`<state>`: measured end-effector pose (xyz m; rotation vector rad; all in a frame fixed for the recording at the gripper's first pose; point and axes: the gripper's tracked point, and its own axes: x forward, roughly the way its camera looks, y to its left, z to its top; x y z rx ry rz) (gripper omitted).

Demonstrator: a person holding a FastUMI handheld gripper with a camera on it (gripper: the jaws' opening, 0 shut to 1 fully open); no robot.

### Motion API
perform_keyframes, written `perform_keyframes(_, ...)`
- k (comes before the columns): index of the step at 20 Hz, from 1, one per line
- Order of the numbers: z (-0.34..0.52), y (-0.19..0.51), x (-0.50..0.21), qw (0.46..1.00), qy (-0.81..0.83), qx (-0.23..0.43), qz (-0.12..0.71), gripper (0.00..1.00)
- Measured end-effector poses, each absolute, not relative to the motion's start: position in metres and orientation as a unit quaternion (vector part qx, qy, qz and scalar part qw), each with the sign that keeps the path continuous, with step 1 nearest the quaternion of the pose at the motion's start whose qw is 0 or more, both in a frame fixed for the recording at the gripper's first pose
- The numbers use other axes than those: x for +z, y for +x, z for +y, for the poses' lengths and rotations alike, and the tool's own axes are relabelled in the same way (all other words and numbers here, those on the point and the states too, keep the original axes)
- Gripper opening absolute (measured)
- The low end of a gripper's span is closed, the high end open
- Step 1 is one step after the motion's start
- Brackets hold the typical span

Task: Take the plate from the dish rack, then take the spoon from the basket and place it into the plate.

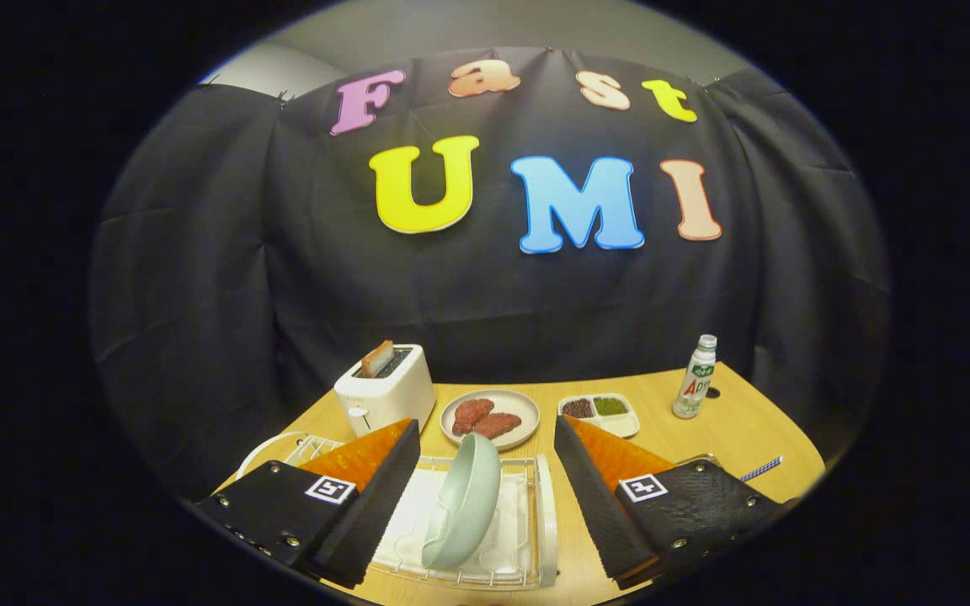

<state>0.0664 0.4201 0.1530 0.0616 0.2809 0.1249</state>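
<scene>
Gripper [485,505] fingers spread wide, nothing between the pads, no contact with anything. Hovering above near edge of wooden table [704,438].

Directly between the fingers: pale green plate [464,501], standing on edge, tilted, in white wire dish rack [527,539]. Plate apart from both fingers, closer to the left one. Rack sits on a white drip tray, visible under the wires.

Behind left finger: more white wire and a rounded white rim [270,446], mostly hidden by the finger; cannot tell what it belongs to. Behind right finger: a metal edge [700,459] and a blue-and-white striped stick [761,469] poking out near the table's right side. Could be the basket; cannot tell. Spoon not identifiable.

Just beyond the fingertips, mid-table: beige round plate [489,418] with two reddish-brown meat pieces [485,417] lying side by side. Left of it, near: white toaster [384,391] with one slice of toast [377,358] standing up out of a slot. Right of the meat plate: small white divided dish [599,414], dark filling in one compartment, green in the other.

Further right, well apart from the dish: small upright bottle [695,379], white with green label, cap on.

Behind table: black cloth wall.
</scene>
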Motion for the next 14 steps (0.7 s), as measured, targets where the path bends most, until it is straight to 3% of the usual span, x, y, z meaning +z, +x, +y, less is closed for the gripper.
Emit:
perform_keyframes(8,0.438,0.089,0.07,0.943,0.066,0.066,0.319,0.98)
perform_keyframes(12,0.455,0.09,0.043,0.913,0.091,0.08,0.389,0.84)
perform_keyframes(14,0.462,0.09,0.032,0.9,0.097,0.086,0.416,0.84)
